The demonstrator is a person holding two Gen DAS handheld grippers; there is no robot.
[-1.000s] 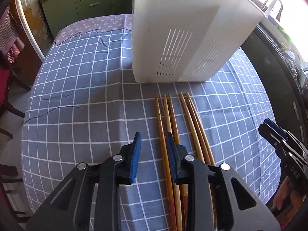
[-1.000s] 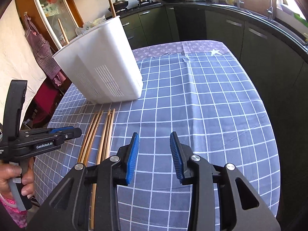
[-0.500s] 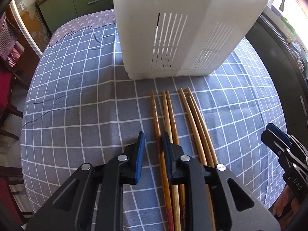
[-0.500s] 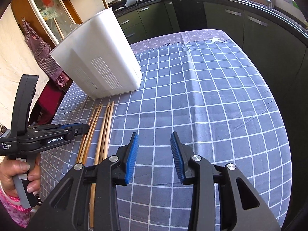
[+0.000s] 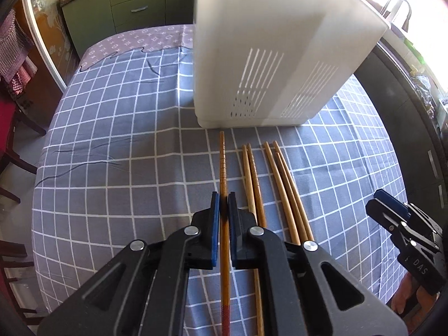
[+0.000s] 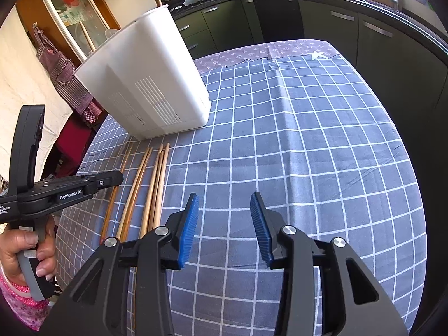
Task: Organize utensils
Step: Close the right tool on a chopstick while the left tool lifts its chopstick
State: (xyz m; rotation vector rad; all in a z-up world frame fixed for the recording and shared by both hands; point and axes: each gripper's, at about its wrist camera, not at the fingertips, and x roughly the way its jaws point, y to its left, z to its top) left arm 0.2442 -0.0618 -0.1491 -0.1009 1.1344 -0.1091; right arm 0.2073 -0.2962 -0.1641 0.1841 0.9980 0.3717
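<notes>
My left gripper (image 5: 223, 198) is shut on the leftmost brown chopstick (image 5: 223, 162), which runs between its blue pads and points at the white slotted utensil holder (image 5: 266, 56). Several lighter chopsticks (image 5: 253, 184) lie side by side on the checked cloth just to its right. In the right wrist view the left gripper (image 6: 117, 177) sits over that chopstick (image 6: 125, 159), held by a hand. My right gripper (image 6: 225, 204) hangs open over bare cloth, right of the chopsticks (image 6: 156, 182), with nothing between its fingers. The holder (image 6: 145, 84) stands behind them.
The table is covered by a blue-grey checked cloth (image 5: 112, 140). Dark chairs (image 5: 11, 117) stand at its left edge. Green cabinets (image 6: 378, 42) and a counter run along the far and right sides.
The left gripper's jaws have closed on the leftmost chopstick, which now lies apart from the others. The right gripper's jaws stand slightly wider and it has stayed in place.
</notes>
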